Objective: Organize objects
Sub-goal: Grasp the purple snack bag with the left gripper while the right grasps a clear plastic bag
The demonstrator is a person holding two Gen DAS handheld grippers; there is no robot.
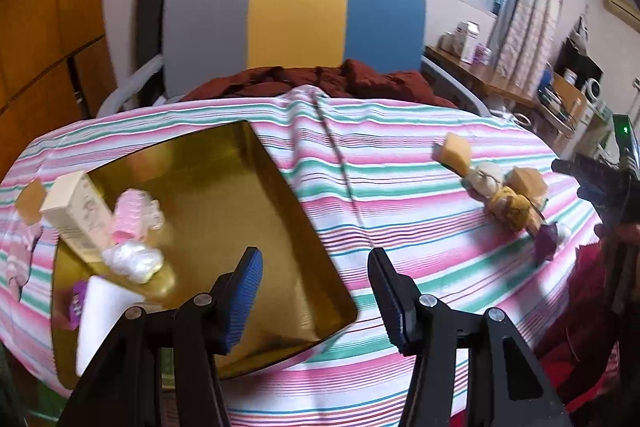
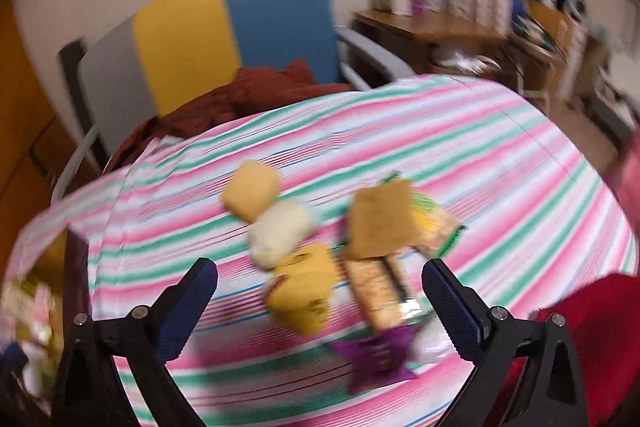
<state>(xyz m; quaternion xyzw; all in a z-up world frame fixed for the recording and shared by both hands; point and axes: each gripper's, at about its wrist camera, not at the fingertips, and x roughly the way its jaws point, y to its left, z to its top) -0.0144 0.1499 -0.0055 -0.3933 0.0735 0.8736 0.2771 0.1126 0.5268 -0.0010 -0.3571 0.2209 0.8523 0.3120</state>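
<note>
Both grippers, left [image 1: 316,291] and right [image 2: 320,301], have jaws released, empty. Your snack pile [image 2: 340,251] sits packed: grabbing blurred risks pinching two, scattering them from tray [image 1: 256,195].

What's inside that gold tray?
The gold tray holds a cream box, a pink item, a clear-wrapped white bundle, a white block and a purple packet. Anything beneath them is hidden.

Left gripper [image 1: 316,291] and right gripper [image 2: 320,299] (2 in all) gape empty, angled downward.
</note>
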